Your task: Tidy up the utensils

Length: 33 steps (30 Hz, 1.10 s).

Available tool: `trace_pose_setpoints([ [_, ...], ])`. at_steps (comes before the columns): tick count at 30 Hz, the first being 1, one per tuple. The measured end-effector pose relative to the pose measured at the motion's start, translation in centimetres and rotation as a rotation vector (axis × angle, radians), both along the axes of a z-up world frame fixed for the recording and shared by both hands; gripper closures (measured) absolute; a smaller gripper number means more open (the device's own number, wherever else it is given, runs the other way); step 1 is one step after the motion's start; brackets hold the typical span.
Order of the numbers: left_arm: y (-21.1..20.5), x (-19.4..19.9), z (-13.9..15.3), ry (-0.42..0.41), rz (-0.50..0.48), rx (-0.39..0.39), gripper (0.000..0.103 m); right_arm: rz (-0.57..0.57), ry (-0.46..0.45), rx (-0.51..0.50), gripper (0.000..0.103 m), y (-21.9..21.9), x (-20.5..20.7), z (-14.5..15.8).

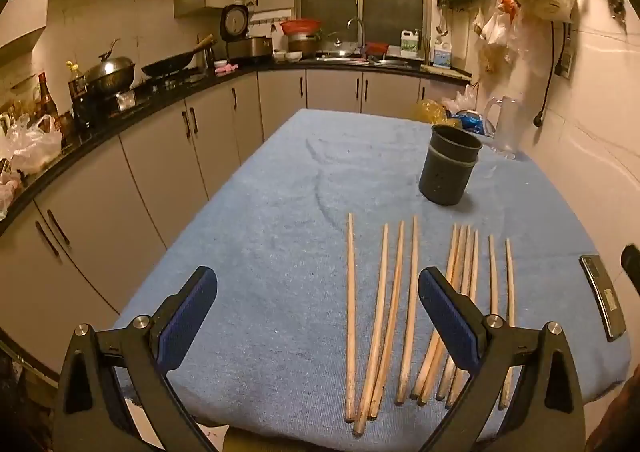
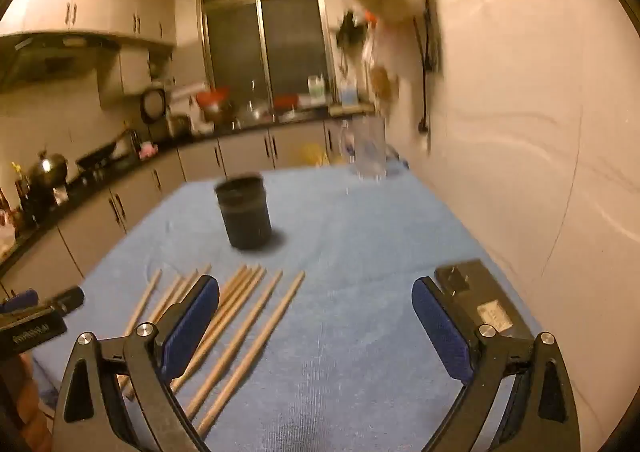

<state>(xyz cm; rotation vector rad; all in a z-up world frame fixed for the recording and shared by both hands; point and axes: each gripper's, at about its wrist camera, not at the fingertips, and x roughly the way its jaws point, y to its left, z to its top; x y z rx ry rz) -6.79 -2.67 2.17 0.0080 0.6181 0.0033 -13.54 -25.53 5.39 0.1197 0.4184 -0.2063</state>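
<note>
Left wrist view: left gripper (image 1: 318, 314), black frame w/ blue pads, nearest the cam, jaws spread wide, nothing between the pads. It hangs over the near edge of the blue terry cloth (image 1: 256, 236) covering the table. Wooden chopsticks (image 1: 404, 316) lie loose on the cloth, approx parallel, running near-to-far: four to the left, a tight bunch of four in the middle partly behind the right finger, two more on the right. Dark round plastic holder cup (image 1: 450, 167) stands upright farther back, right of centre, apart from the sticks. Black flat phone-like device (image 1: 602, 298) at the right edge of the cloth. Clear glass jug (image 1: 504, 123) far right, near the wall.

Right wrist view (blurry): right gripper (image 2: 316, 326), same build, jaws also spread wide, empty, over bare cloth (image 2: 360, 236). Chopsticks (image 2: 248, 324) lie near left, partly behind the left finger. Holder cup (image 2: 244, 213) upright, far left of centre. Black device (image 2: 482, 302) near right, just past the right finger. Tip of the left gripper (image 2: 36, 314) shows at the left edge.
</note>
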Motion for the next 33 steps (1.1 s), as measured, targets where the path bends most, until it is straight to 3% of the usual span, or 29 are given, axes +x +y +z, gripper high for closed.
trace_pose_setpoints([
  [7, -0.5, 0.0, -0.1, -0.003, -0.014, 0.024, 0.003, 0.11, -0.03, -0.034, 0.005, 2.4, 0.1, -0.4],
  [33, -0.9, 0.3, -0.7, 0.026, -0.024, 0.029, 0.003, 0.112, 0.017, -0.055, 0.01, 2.8, 0.8, -1.7],
])
